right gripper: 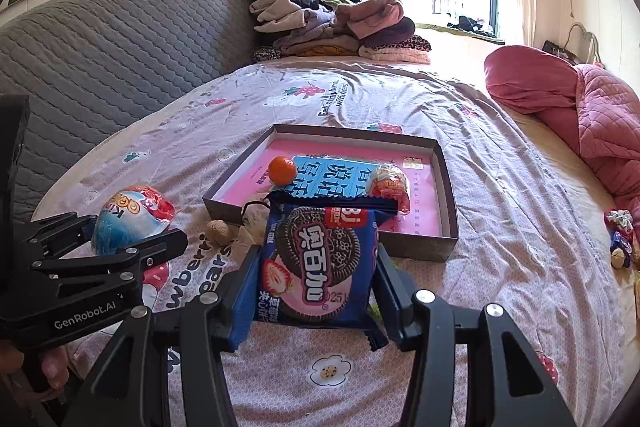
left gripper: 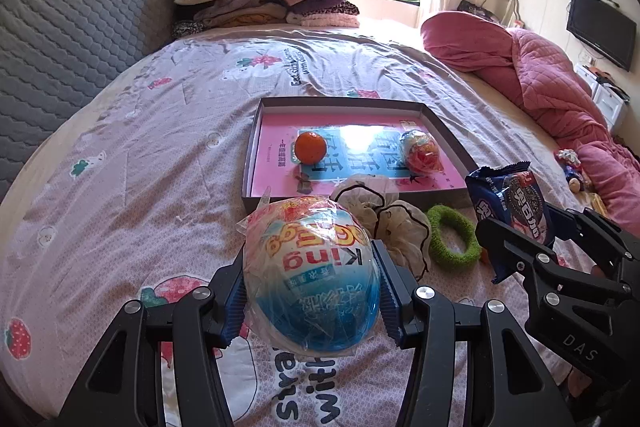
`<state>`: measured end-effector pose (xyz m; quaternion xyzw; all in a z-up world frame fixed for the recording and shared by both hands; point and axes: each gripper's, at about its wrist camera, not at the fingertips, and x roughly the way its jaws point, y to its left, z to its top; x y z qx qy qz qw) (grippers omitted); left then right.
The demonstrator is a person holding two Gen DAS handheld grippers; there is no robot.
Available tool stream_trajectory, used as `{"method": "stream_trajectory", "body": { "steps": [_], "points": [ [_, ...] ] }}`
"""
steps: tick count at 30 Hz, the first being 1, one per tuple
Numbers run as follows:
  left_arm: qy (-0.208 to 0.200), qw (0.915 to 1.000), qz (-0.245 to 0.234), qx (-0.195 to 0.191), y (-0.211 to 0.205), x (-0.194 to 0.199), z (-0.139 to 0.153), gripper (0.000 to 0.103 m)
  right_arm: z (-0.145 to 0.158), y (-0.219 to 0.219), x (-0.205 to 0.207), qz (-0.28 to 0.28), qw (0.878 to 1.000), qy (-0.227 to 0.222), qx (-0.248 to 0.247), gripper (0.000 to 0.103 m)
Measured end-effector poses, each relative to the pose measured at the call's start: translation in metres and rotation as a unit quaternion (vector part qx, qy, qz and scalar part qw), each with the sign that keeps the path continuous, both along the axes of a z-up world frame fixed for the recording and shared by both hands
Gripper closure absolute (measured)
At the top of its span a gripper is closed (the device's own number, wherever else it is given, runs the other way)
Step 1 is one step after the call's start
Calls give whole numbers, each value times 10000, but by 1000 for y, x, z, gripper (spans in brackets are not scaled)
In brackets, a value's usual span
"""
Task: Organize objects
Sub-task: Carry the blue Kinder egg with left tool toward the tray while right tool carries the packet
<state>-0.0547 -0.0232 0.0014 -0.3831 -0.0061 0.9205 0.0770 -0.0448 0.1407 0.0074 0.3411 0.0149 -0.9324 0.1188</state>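
left gripper [left gripper: 312, 291] is clamped on a toy egg [left gripper: 312, 275] w/ blue bottom & plastic wrap, pads pressing both sides, egg held clear above the bedsheet [left gripper: 120, 187]. looks carried that way bc it's round & slippery, so the squeeze across the middle keeps it from rolling out.

right gripper [right gripper: 316, 283] is clamped on a blue cookie pack [right gripper: 320, 263], held upright by its two side edges, prob bc the flat pack is easiest to pinch edge to edge. in the right wrist view the pack sits in front of the near wall of the tray [right gripper: 416, 247], not in it yet.

both grippers point toward the tray, so my guess is both things are headed in there; the sorting is partway done.

counts:
- toy eggs: 2, one in the left gripper, a second egg [left gripper: 422, 151] already in the tray, right side
- orange [left gripper: 310, 147]: 1, in the tray, left side, apart from the egg
- cookie pack: 1, in the right gripper
- green hair tie [left gripper: 452, 241]: 1, on the sheet just before the tray
- cream scrunchies [left gripper: 384, 219]: look like 2, touching, hard to be sure
- walnut [right gripper: 218, 231]: 1, on the sheet near the tray's corner
- more small bits at the far right by the pink quilt [left gripper: 560, 87], too small to count
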Motion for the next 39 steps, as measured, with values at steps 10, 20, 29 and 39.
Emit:
{"method": "stream_trajectory", "body": {
  "steps": [10, 20, 29, 39],
  "points": [
    [147, 9999, 3, -57, 3, 0, 14, 47, 14, 6, -4, -23, 9999, 95, -60, 51],
    [249, 9996, 11, -124, 12, -8, 30, 47, 31, 8, -14, -9, 9997, 240, -101, 51],
    [283, 9995, 66, -125, 14, -18, 35, 47, 39, 9, -21, -11, 9992, 386, -115, 51],
    [244, 9996, 33, -102, 17, -29, 32, 47, 41, 8, -31, -12, 9993, 370, -107, 51]
  ]
}}
